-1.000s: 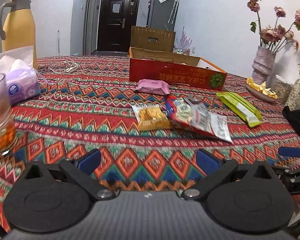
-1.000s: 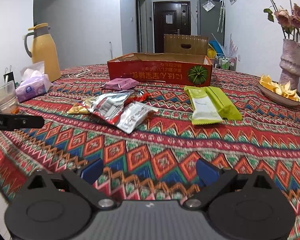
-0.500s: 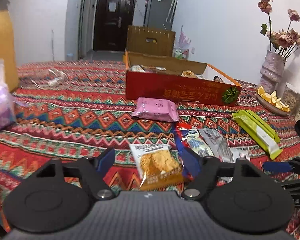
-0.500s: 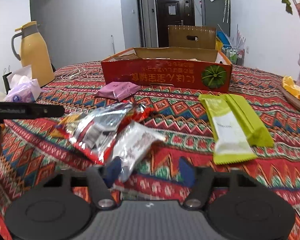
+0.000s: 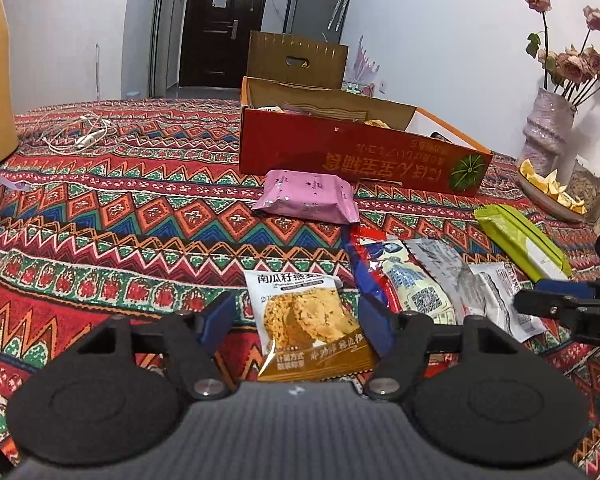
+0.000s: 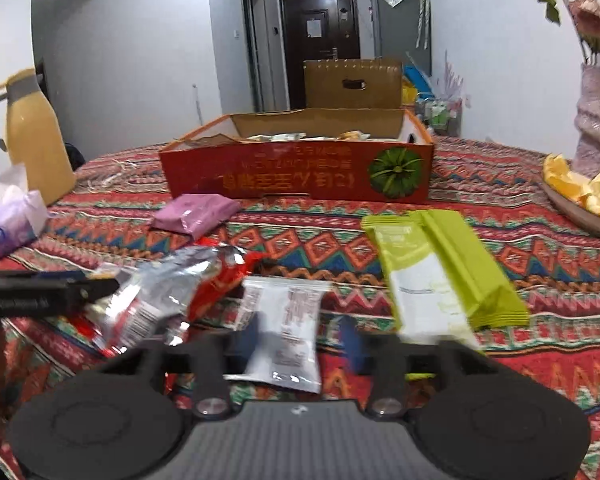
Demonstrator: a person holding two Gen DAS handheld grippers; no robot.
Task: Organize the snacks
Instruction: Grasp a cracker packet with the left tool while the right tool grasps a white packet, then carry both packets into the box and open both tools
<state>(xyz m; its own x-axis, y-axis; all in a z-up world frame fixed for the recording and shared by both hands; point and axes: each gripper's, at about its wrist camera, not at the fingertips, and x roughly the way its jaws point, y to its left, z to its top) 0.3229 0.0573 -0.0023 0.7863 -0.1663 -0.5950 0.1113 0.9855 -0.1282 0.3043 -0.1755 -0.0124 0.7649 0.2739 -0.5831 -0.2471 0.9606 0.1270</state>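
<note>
My left gripper (image 5: 296, 318) is open, its fingers on either side of a yellow cookie packet (image 5: 310, 326) lying on the patterned cloth. My right gripper (image 6: 300, 336) is open around a white snack packet (image 6: 282, 336). A silver and red packet (image 6: 172, 292) lies left of it, green packets (image 6: 440, 272) to the right, a pink packet (image 5: 310, 196) further back. The red cardboard box (image 5: 360, 160) with some snacks in it stands behind them. The right gripper's finger (image 5: 556, 306) shows at the right edge of the left wrist view.
A yellow jug (image 6: 36, 140) and a tissue pack (image 6: 8, 224) stand at the left. A vase of flowers (image 5: 548, 128) and a dish of orange peel (image 6: 580, 196) are at the right. A white cable (image 5: 80, 136) lies at the far left.
Both grippers have moved forward and down over the table. The left one now straddles the cookie packet, the right one the white packet, and both have narrowed somewhat.
</note>
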